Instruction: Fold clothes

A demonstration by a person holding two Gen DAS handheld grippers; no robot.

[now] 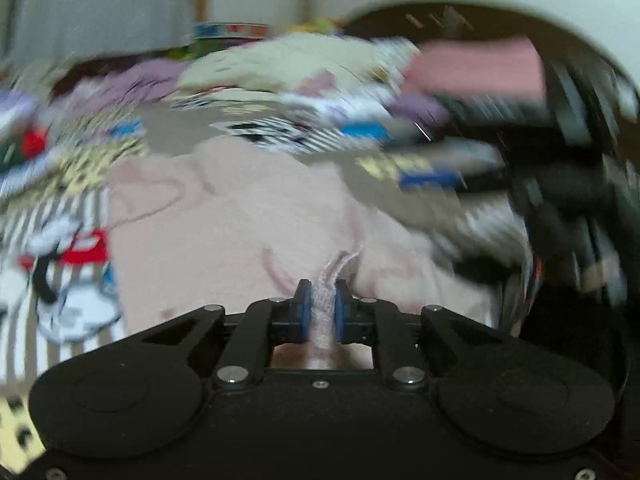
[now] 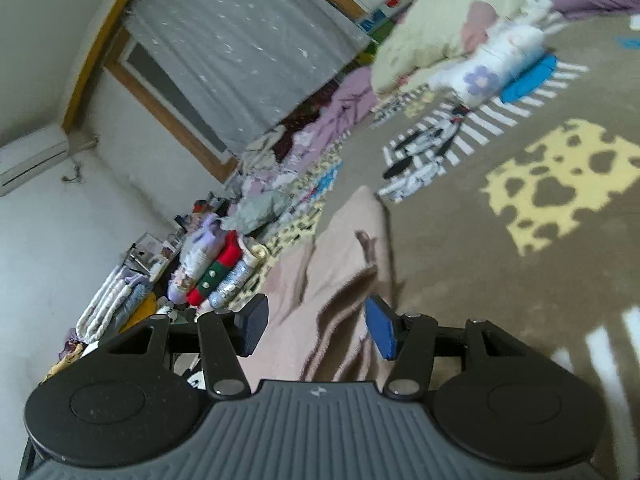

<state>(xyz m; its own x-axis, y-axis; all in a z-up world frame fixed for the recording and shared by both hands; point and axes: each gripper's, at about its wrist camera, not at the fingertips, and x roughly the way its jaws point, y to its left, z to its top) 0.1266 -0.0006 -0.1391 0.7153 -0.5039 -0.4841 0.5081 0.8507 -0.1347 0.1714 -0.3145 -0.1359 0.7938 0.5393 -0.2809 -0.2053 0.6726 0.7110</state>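
Nearest us in the left wrist view, our left gripper [image 1: 322, 312] has its blue-padded fingers [image 1: 305, 312] closed almost together on a bunched fold of the pale pink fleecy garment [image 1: 224, 232], which passes between the pads and spreads out flat ahead. The garment lies on the taupe blanket printed with white stripes and yellow spotted patches [image 1: 172, 132] (the whole view is smeared by motion blur, so finer detail is lost). Beyond it we see a blurred heap of cream, pink and lilac clothes [image 1: 280, 64].

In the right wrist view, our right gripper [image 2: 318, 328] has its fingers spread wide and grips nothing; the same pink garment [image 2: 344, 240] lies rumpled between and just beyond them on the blanket [image 2: 460, 240]. Farther off sit a white bundle with a purple flower [image 2: 492, 68], then a cream quilt [image 2: 440, 20], with a grey curtained window [image 2: 240, 40] at the back.
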